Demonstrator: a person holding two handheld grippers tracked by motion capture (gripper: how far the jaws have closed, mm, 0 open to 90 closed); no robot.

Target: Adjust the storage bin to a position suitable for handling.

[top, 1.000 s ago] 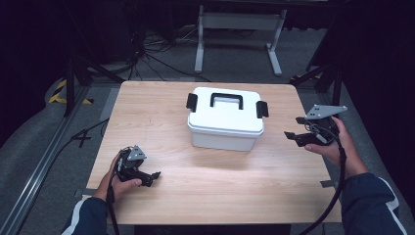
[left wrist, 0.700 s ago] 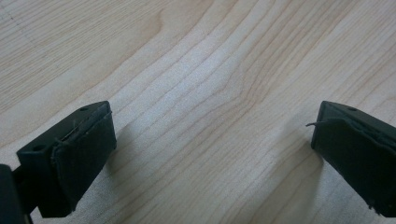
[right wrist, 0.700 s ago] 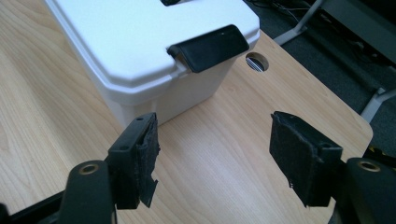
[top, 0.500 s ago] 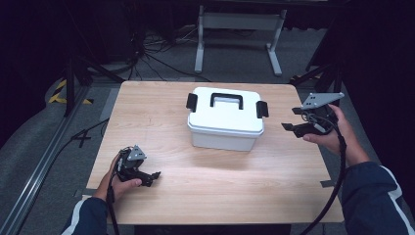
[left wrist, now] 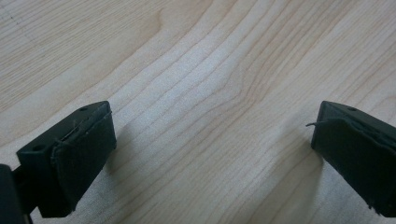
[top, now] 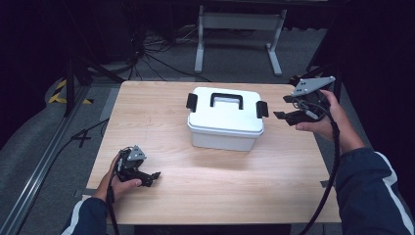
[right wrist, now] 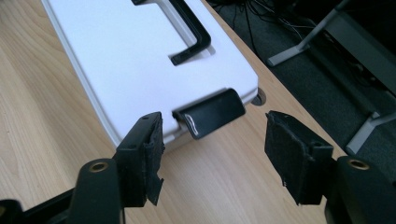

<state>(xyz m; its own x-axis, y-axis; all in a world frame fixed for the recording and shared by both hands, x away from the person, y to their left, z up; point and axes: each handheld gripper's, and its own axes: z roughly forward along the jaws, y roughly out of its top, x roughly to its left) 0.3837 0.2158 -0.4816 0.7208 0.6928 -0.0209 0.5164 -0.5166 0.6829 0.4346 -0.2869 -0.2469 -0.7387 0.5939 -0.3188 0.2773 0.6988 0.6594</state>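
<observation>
High view: white storage box (top: 226, 119) sitting mid-counter (top: 161, 105), nearer far edge, lid on, latches down. Right tongs (top: 286, 114) approaching right-end latch (top: 262, 109), jaws apart and just been narrowing, nothing between.

Left gripper view: left tongs (left wrist: 212, 154) resting wide open over bare wood near front left corner.

Right gripper view: black latch (right wrist: 210, 113) lying just ahead of jaws. Next likely: closing in, hooking latch, flipping up.
</observation>
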